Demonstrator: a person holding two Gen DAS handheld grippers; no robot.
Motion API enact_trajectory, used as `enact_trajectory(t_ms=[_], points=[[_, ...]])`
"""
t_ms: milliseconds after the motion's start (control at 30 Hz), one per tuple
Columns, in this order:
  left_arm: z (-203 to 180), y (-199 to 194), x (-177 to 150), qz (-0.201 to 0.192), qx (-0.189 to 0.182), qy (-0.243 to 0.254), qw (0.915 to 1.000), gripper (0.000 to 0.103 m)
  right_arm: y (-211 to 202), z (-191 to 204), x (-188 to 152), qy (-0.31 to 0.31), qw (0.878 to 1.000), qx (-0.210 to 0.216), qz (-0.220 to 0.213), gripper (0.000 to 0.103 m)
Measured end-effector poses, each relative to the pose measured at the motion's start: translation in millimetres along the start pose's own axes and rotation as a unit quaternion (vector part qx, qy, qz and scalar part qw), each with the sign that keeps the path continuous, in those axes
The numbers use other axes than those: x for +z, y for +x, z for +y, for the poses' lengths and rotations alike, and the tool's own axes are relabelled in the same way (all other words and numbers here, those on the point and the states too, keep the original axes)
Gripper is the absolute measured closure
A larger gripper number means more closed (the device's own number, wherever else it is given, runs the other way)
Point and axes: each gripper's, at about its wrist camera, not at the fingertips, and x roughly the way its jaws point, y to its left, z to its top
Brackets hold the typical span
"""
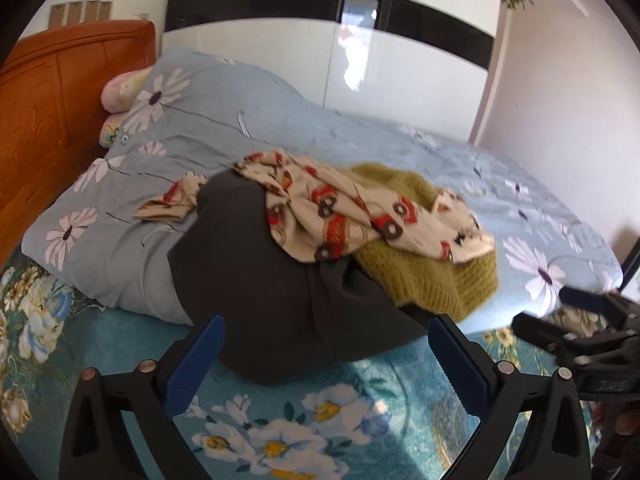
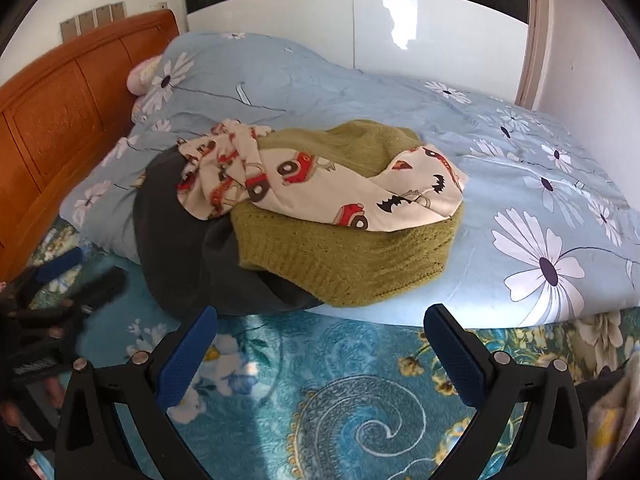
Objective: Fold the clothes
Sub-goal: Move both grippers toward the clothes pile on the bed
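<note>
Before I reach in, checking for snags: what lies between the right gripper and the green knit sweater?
Only bare teal floral blanket, seen in the right wrist view, between the open right gripper and the green knit sweater.

I count three garments in the heap: one dark grey garment [image 1: 256, 280], one cream cloth printed with red cars [image 2: 320, 184] and one olive-green knitted sweater [image 2: 360, 256]. I have two claws, my left claw [image 1: 326, 364] and my right claw [image 2: 320, 354], and each carries two blue fingers [image 1: 196, 364]. Under the heap lies one light blue quilt with white daisies [image 2: 520, 184], and below it one teal flowered bedspread [image 2: 320, 380]. I see one orange wooden headboard [image 1: 60, 92], and two pink pillows [image 1: 120, 88] stacked beside it. On the wall above the headboard I count four small tan panels [image 1: 80, 11] in a row. Behind stands one white wardrobe with one black band [image 1: 400, 40].
</note>
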Motion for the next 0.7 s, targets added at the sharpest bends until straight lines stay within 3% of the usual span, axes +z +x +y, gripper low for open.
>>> enact_trajectory(t_ms=[67,300,500,700], points=[[3.8,-3.9,-1.5,-0.022,0.0,-0.004,0.9997,0.0,4.4,1.8,3.6,0.0,1.0,0.004,0.006,0.0],[24.4,6.7,-2.8,-0.032,0.003,-0.022,0.9993,0.0,25.4,7.0,6.3,0.002,1.0,0.019,0.009,0.0],[22.9,21.3,-11.8,-0.024,0.011,0.0,0.9997,0.0,43.8,13.0,7.4,-0.008,1.0,0.02,0.003,0.0],[31.1,34.4,-12.4,-0.032,-0.006,-0.037,0.9988,0.0,54.2,7.3,11.9,0.004,0.999,0.033,-0.005,0.0]])
